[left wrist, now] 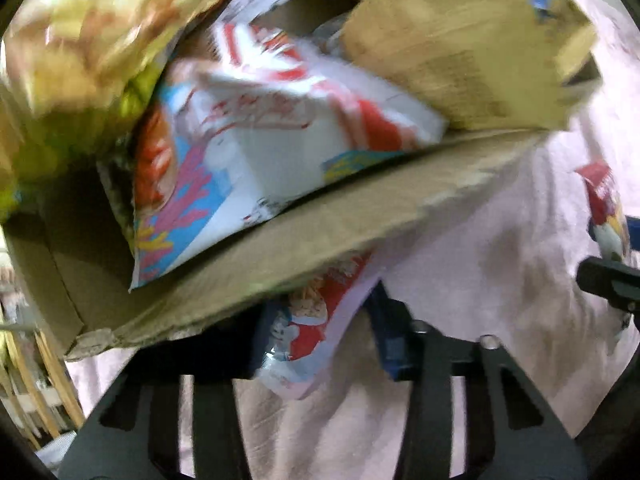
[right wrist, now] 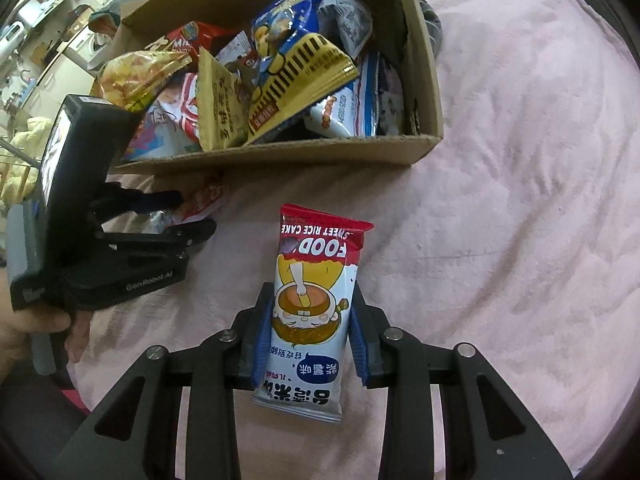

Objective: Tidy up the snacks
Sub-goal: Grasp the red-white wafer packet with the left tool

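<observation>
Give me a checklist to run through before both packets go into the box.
1. Right tongs clamp the sweet rice cake packet between both pads: ok.
2. Left tongs have a red and white packet between their fingers; whether the pads press firmly on it: cannot tell.
3. Both packets sit outside the cardboard box, on the pink sheet side of its near wall: ok.
4. Free room in the box: not ok, snack bags are piled to the rim.
5. Left wrist view sharp enough to aim by: not ok, blurred.
</observation>
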### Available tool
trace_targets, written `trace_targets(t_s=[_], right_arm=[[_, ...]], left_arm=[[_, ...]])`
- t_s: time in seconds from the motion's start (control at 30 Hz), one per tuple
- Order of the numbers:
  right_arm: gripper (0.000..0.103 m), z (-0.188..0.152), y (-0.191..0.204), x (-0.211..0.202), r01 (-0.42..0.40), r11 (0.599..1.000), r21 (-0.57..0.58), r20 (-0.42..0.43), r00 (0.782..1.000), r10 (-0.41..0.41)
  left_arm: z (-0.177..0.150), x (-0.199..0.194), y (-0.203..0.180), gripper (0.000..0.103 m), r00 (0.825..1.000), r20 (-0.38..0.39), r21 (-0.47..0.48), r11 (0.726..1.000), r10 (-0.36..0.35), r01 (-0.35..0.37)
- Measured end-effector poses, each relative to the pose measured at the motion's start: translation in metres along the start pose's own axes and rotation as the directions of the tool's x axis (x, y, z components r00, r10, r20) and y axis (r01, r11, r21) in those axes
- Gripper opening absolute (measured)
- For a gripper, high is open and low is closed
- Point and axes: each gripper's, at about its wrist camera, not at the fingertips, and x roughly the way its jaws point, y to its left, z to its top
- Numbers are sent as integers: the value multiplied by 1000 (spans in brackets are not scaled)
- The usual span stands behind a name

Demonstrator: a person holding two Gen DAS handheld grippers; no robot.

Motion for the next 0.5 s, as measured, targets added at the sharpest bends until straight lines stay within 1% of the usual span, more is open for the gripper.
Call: trace_targets(t_s=[0.1, 0.17, 0.27, 0.33, 0.37, 0.5], right_arm=[[35, 1, -4, -10, -5, 1000, -3, 1, 1000, 5], [35, 0, -6, -14, -9, 1000, -4, 5, 1000, 9], [35, -3, -14, -26, -16, 1000, -2, 12, 1000, 16], [35, -4, -17, -31, -21, 1000, -3, 18, 1000, 21], [35, -5, -17, -33, -22, 1000, -4, 20, 1000, 22], [35, -5, -8, -35, -29, 1000, -3, 30, 999, 29]], left_arm=[[-1, -4, -3, 24, 1000, 4, 2, 1000, -18, 18], [-4, -7, -3, 22, 1000, 1, -3, 1000, -24, 24], [-10, -18, -1, 10, 1000, 16, -29, 999, -22, 23], [-11, -22, 3, 5, 999, 17, -48, 998, -43, 43], [-15, -24, 3, 5, 998, 3, -66, 996, -60, 60], [-33, -28, 1, 5, 998, -19, -95, 994, -64, 62]])
